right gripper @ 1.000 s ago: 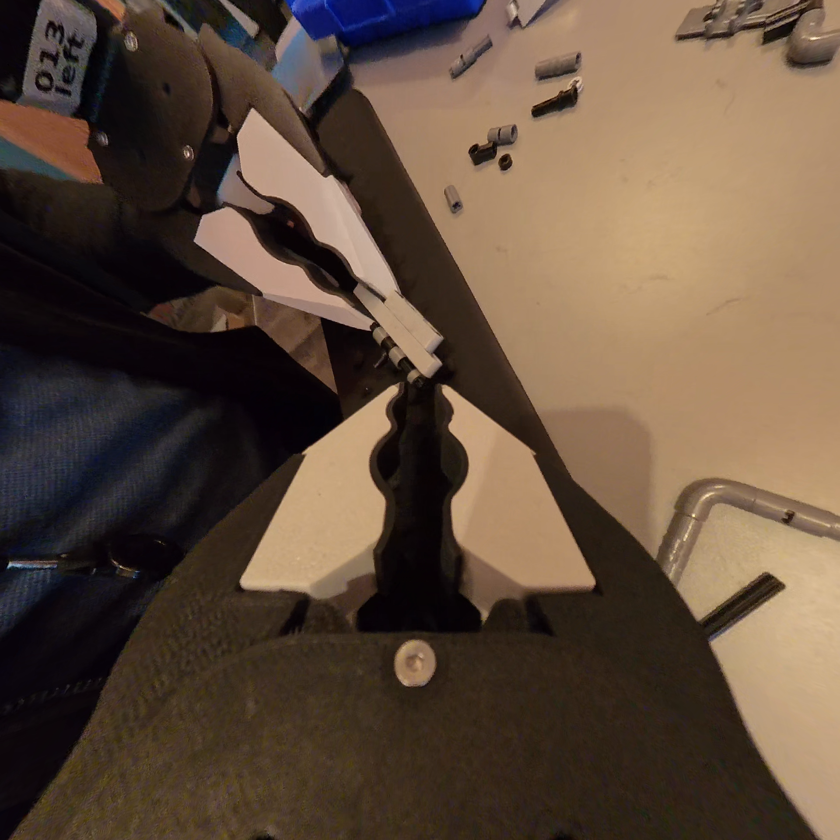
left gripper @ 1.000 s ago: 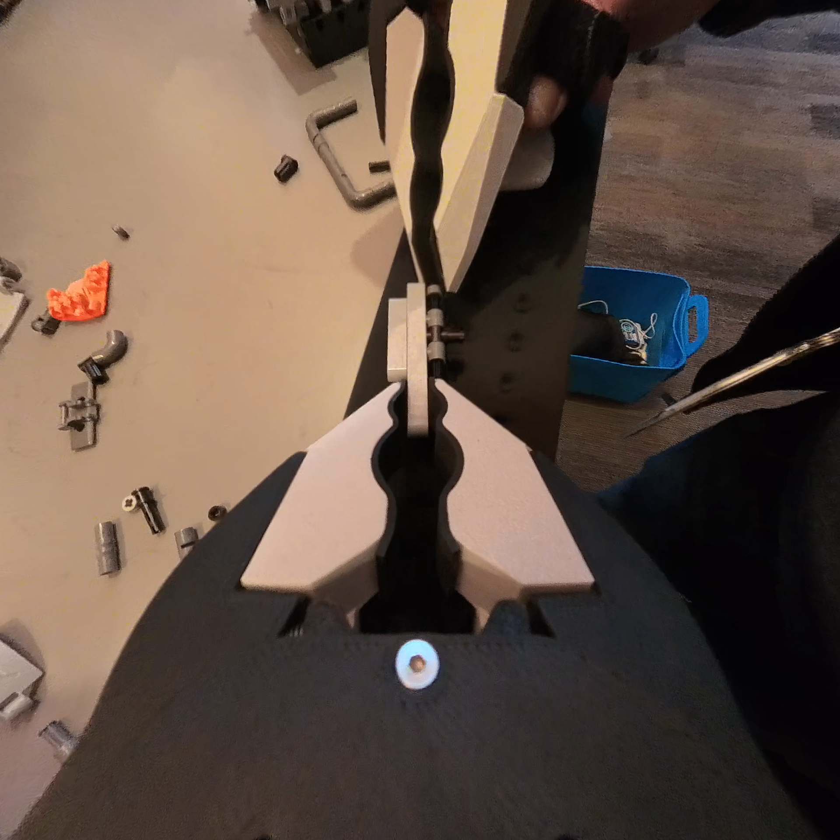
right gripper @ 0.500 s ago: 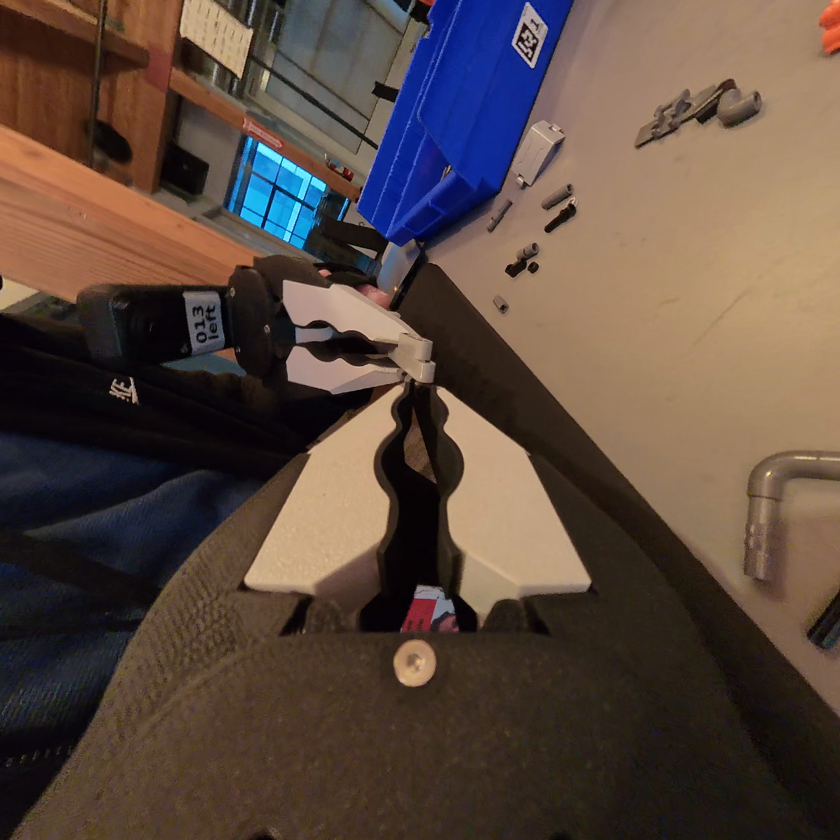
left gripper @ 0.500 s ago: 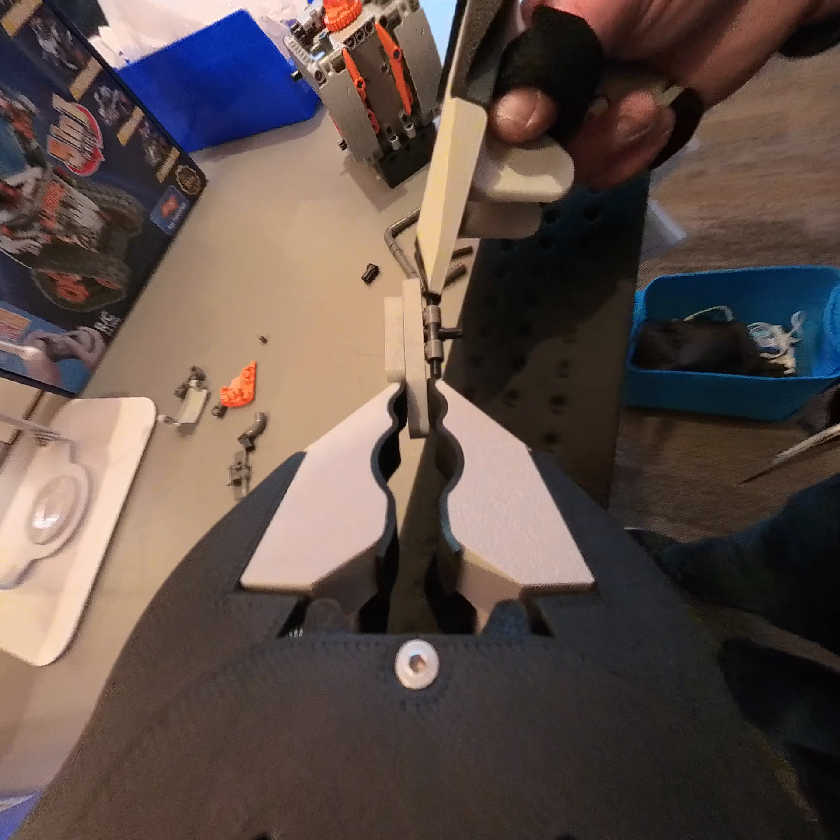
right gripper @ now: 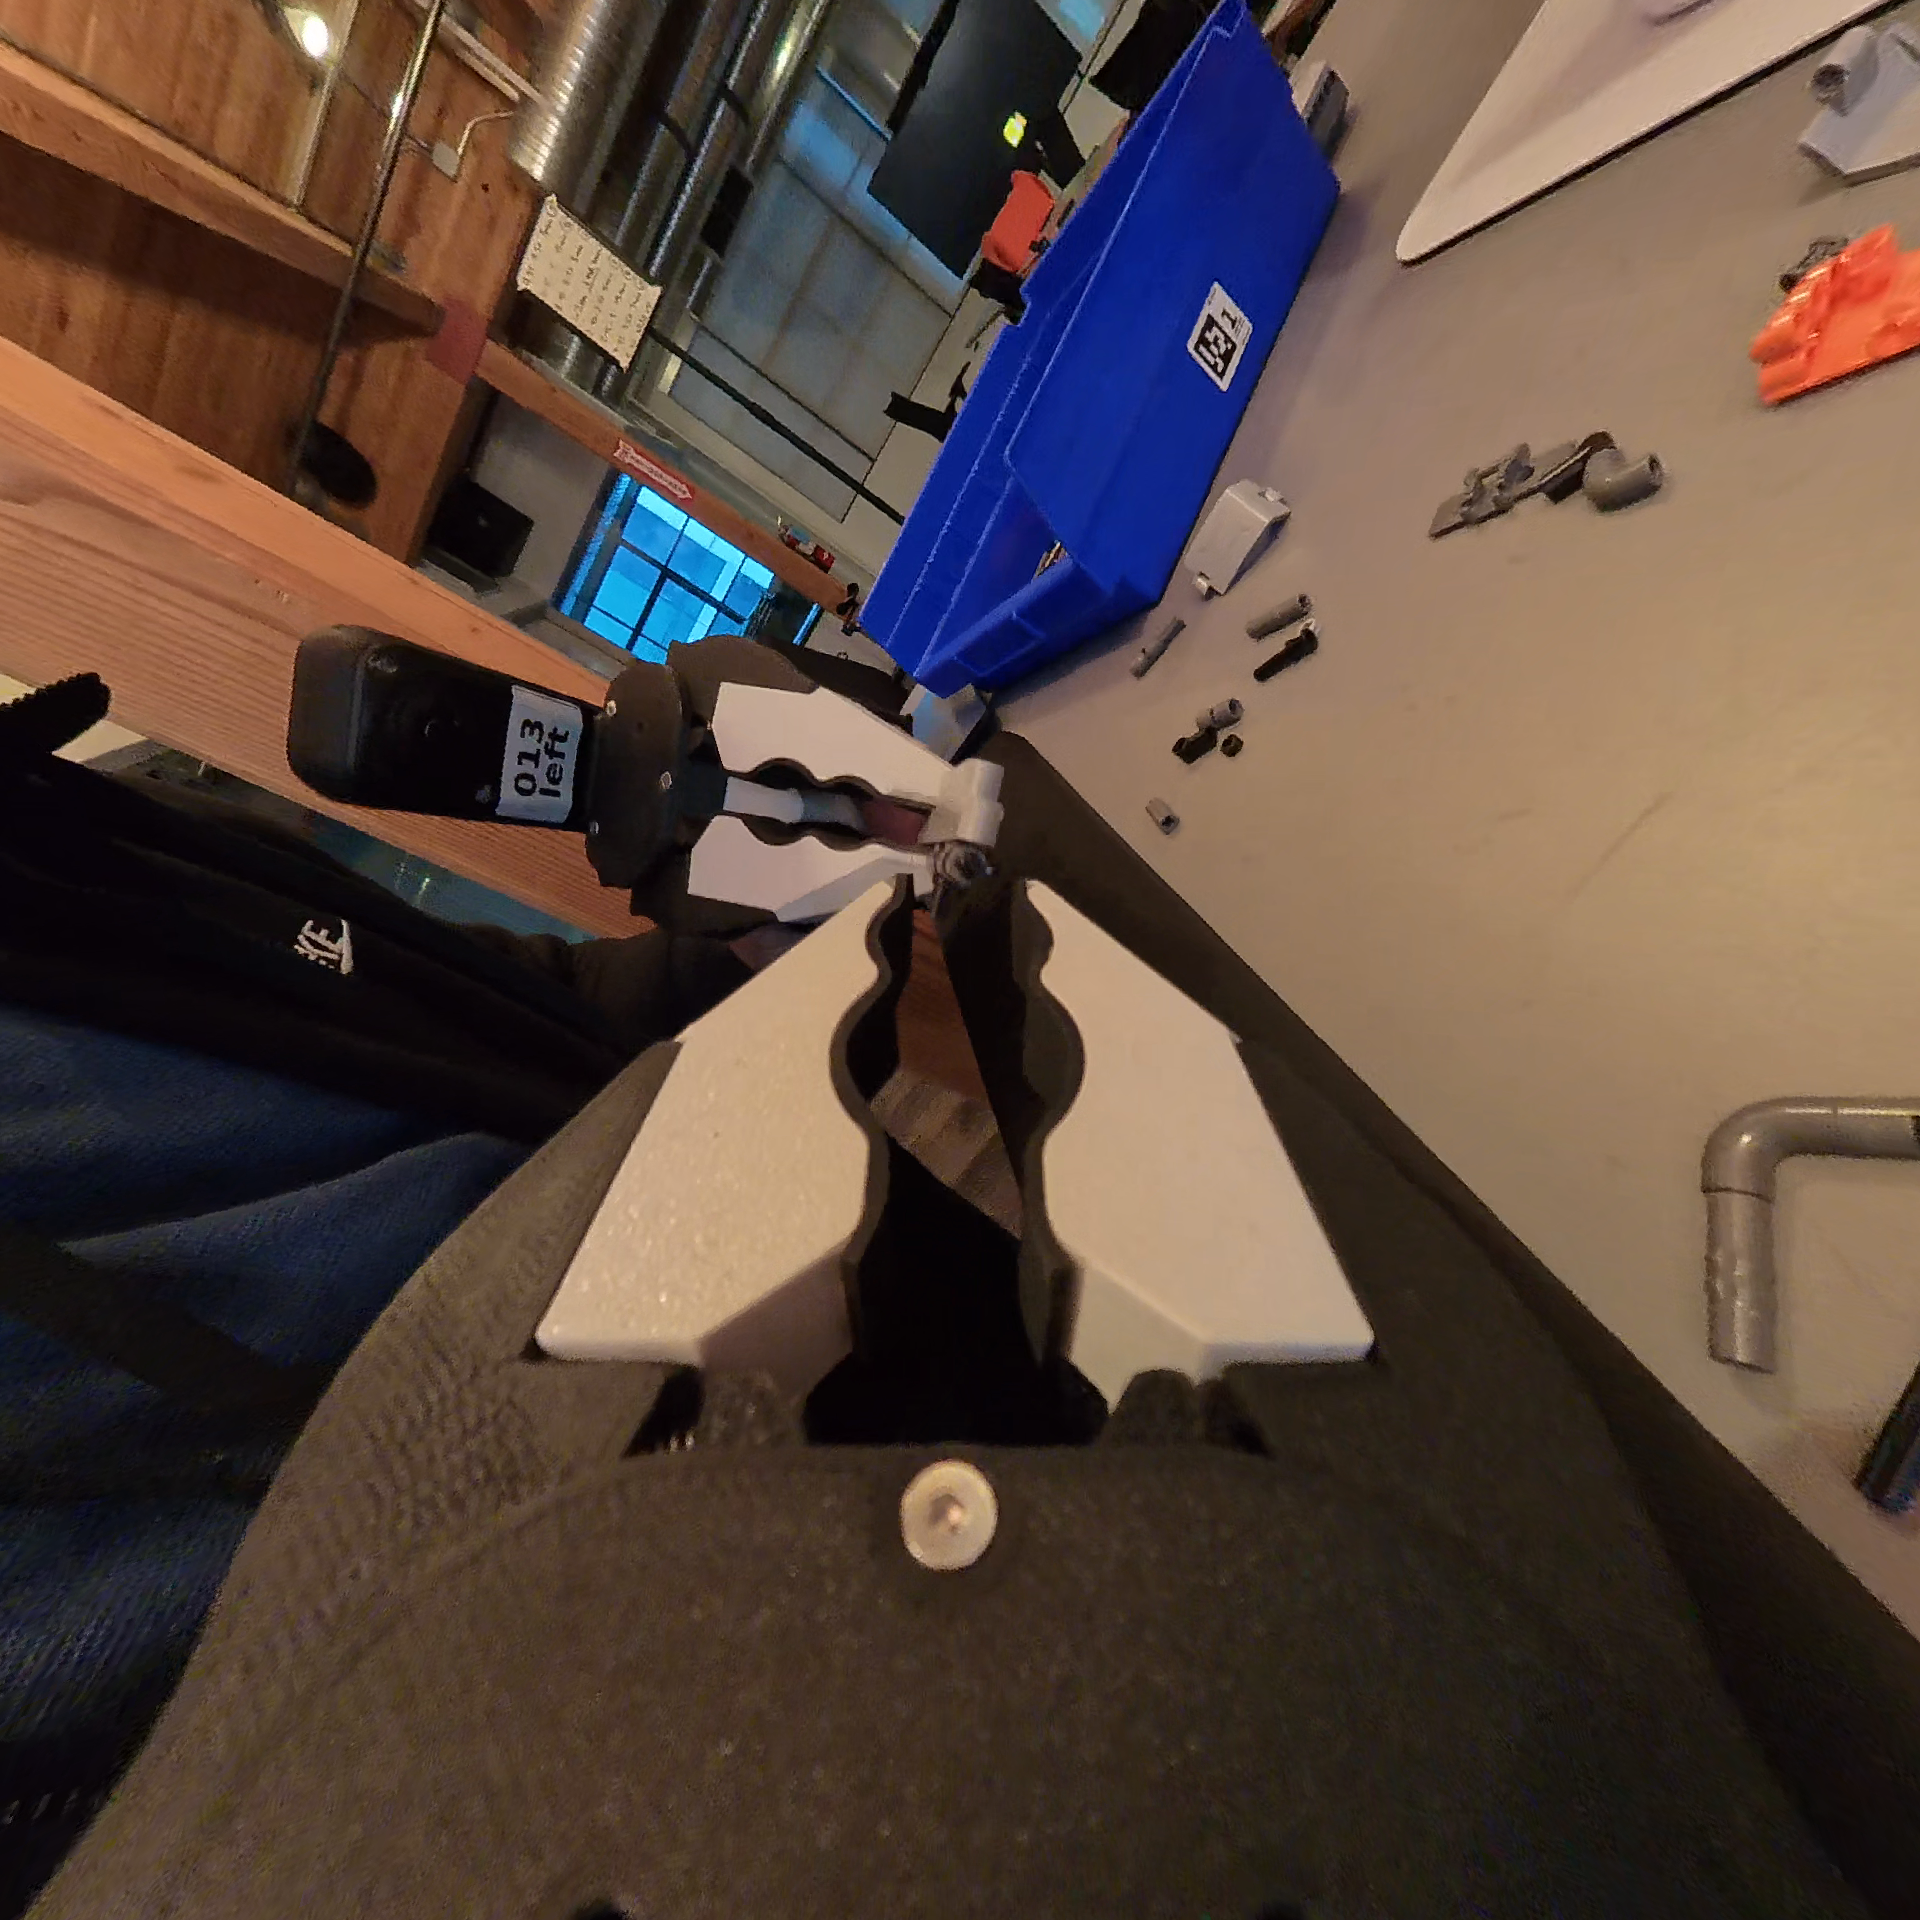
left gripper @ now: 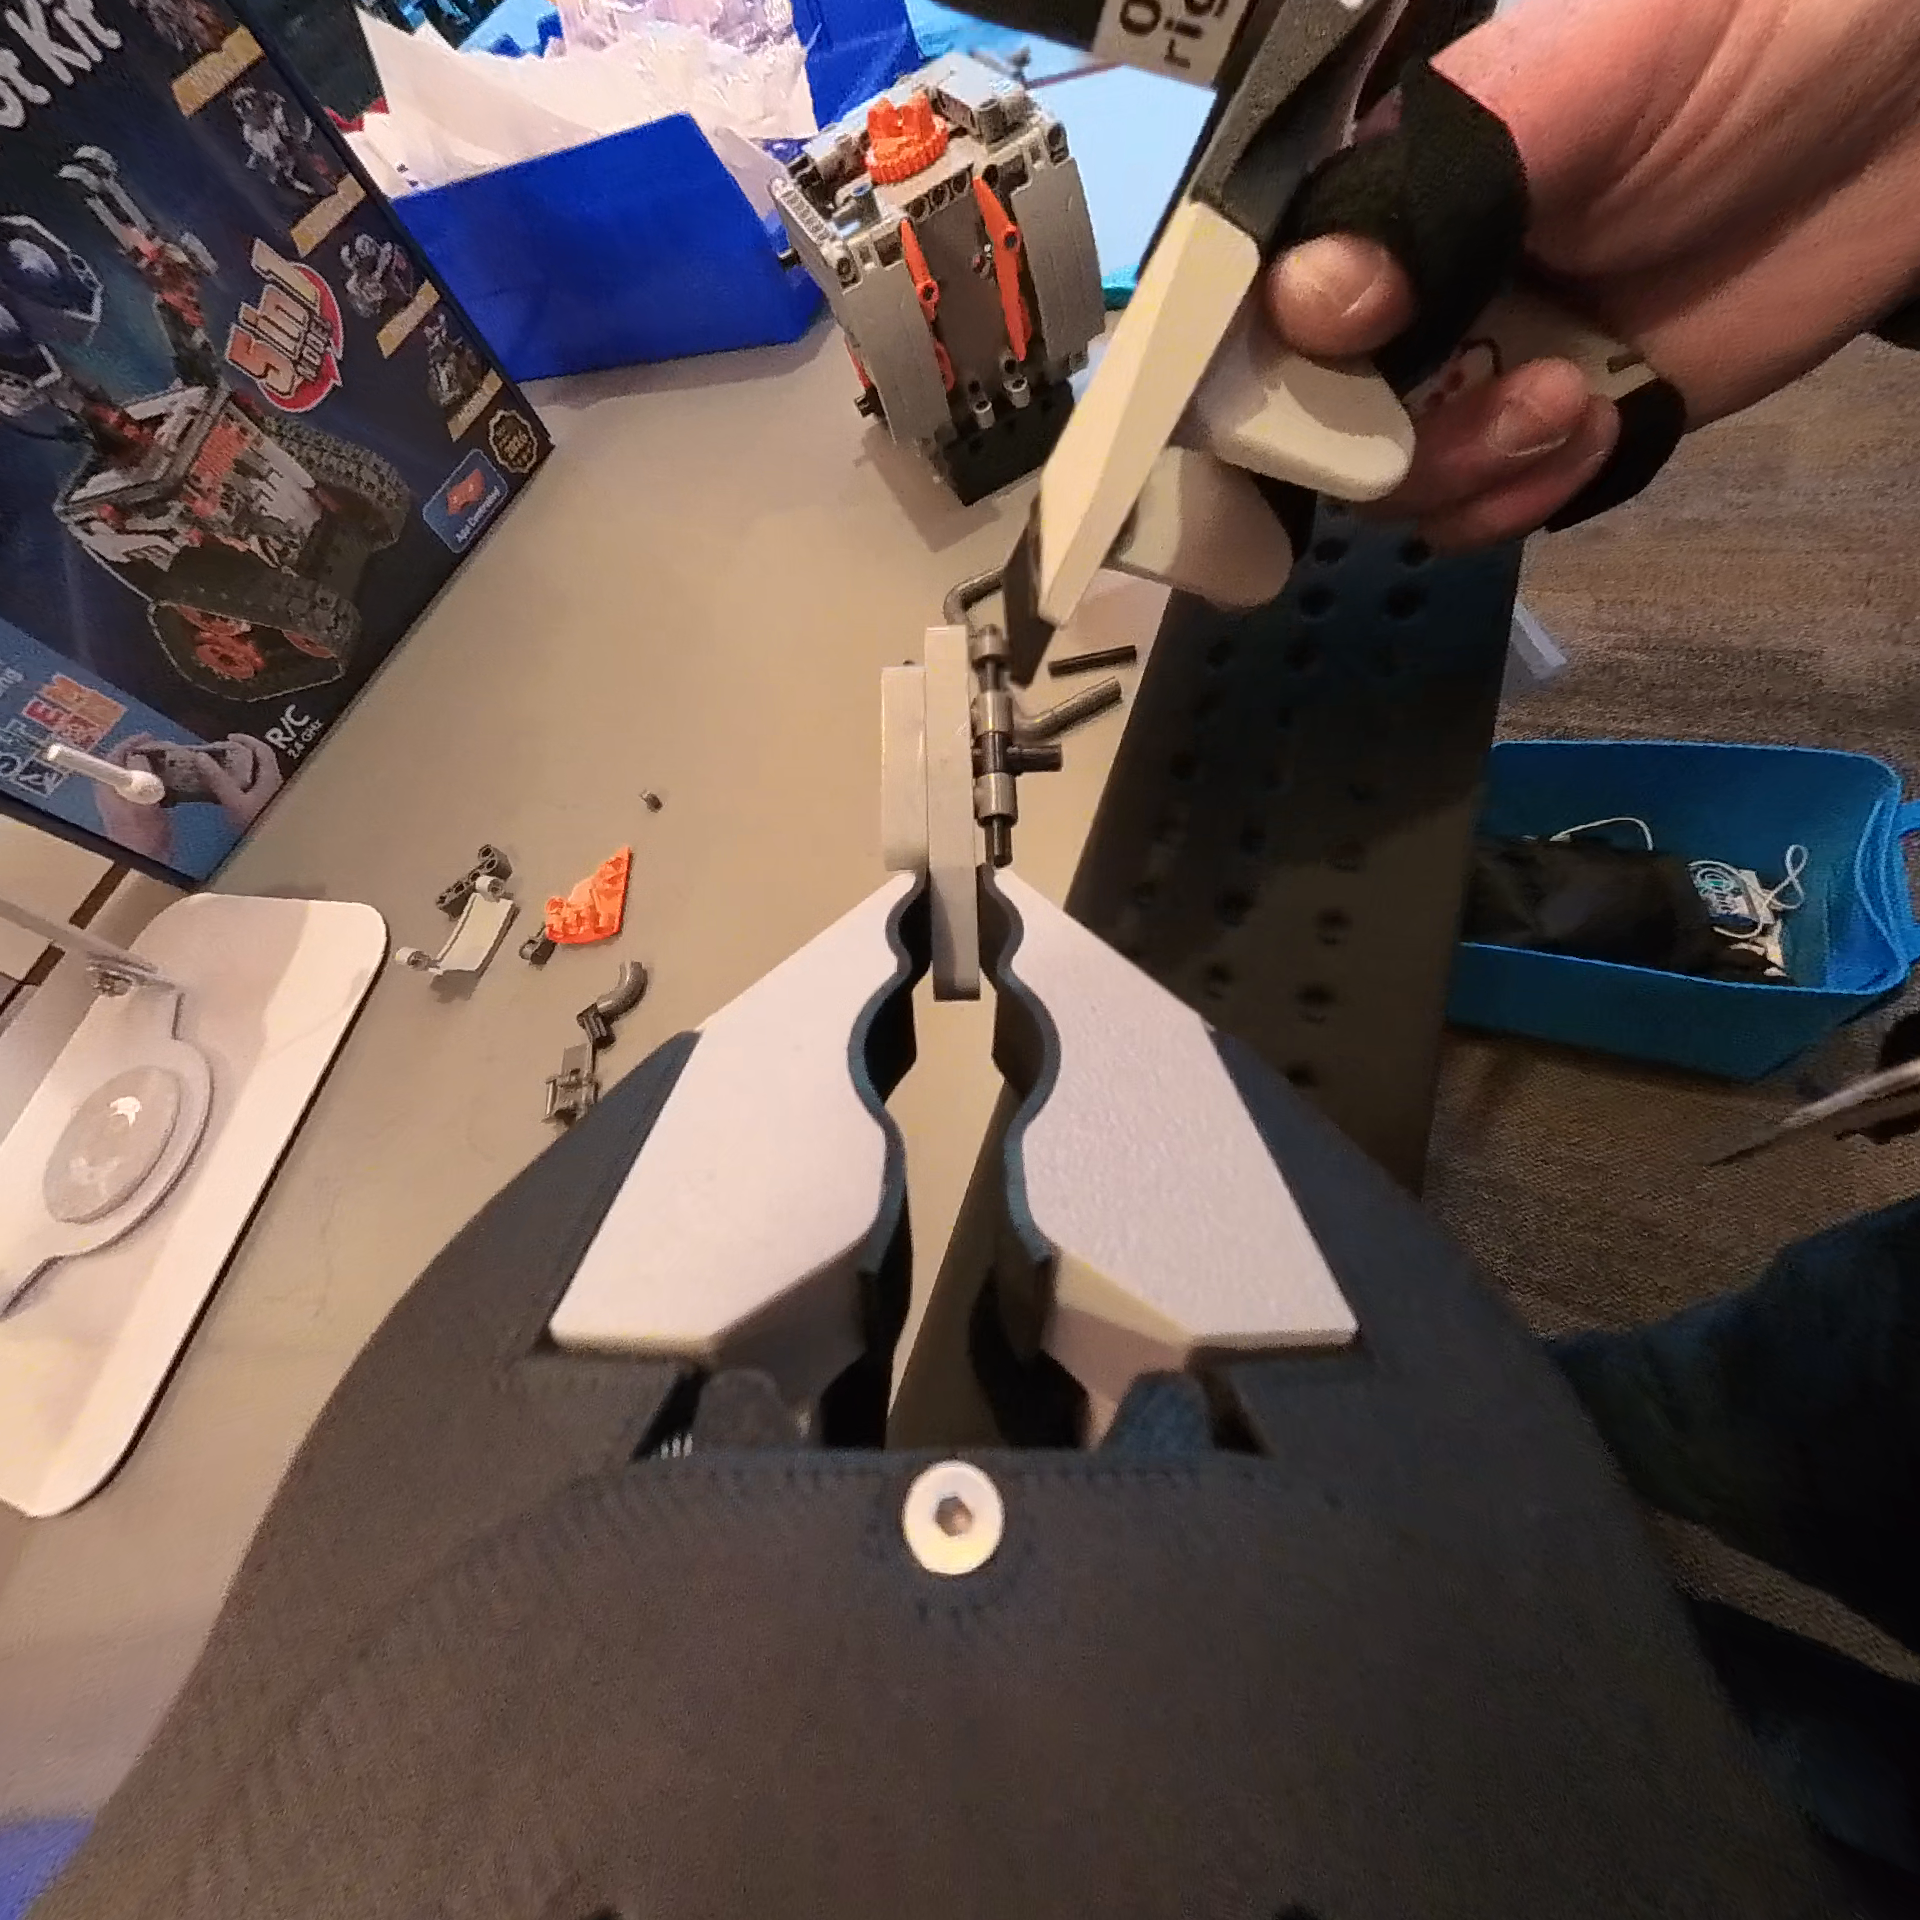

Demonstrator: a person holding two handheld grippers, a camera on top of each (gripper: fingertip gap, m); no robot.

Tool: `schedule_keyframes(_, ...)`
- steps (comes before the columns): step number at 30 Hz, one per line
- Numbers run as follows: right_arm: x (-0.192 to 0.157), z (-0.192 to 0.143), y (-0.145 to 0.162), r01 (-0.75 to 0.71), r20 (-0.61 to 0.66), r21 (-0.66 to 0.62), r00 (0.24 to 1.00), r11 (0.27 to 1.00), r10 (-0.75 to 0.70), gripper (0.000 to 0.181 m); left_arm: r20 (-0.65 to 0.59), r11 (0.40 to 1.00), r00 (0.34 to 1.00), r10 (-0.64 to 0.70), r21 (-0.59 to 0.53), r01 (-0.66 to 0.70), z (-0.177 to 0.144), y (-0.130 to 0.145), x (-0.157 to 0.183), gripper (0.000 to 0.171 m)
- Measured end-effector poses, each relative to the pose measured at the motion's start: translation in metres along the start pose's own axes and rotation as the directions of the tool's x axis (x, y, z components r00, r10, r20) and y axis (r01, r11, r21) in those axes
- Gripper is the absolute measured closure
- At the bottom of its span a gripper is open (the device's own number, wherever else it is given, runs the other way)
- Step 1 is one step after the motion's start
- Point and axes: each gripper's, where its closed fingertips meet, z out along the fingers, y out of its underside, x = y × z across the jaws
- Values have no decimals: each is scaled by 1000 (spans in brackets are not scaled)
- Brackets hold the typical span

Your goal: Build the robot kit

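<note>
My left gripper (left gripper: 951, 914) is shut on a flat grey panel (left gripper: 935, 790) that stands on edge, above the table's near edge. A dark axle with pins (left gripper: 997, 748) sits on the panel's right face. My right gripper (left gripper: 1023, 644), held by a hand (left gripper: 1662, 208), comes down from the upper right with its tips on the top of that axle. In the right wrist view my right gripper (right gripper: 958, 894) is closed to a narrow gap on the small dark axle (right gripper: 961, 864), tip to tip with the left gripper (right gripper: 966, 821).
A printed kit box (left gripper: 208, 416), a blue bin (left gripper: 623, 270) and a grey and orange built block (left gripper: 956, 260) stand at the back. A white board (left gripper: 156, 1091), an orange piece (left gripper: 592, 899) and small parts lie left. A grey bent tube (right gripper: 1766, 1195) lies right. A blue basket (left gripper: 1662, 987) sits on the floor. About 4 centimetres separates my left fingertips from my right. The orange piece (left gripper: 592, 899) is about equally far from each gripper, around 20 centimetres. Look for it in the right wrist view (right gripper: 1865, 310) too.
Both grippers have tilted up together, so the views now look across the table instead of down at it. The panel stays in the left gripper and the right tips stay on the axle.
</note>
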Motion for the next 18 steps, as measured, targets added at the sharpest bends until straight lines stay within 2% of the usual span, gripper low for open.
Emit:
schedule_keyframes(4,-2,2,-3,-4,6,24,1000,1000,3,177,-4,1000,1000,25,2,-25,3,-5,3,165)
schedule_keyframes(11,-11,-3,-6,74,61,75,995,994,-79,177,-30,1000,1000,-2,29,3,5,-13,4,165)
schedule_keyframes(15,-18,-9,-6,168,118,77,977,983,-177,177,-117,996,992,-55,65,63,4,-23,7,166)
schedule_keyframes(18,-17,-12,-8,156,142,75,976,985,-166,177,-129,997,991,-46,58,53,7,-25,8,166)
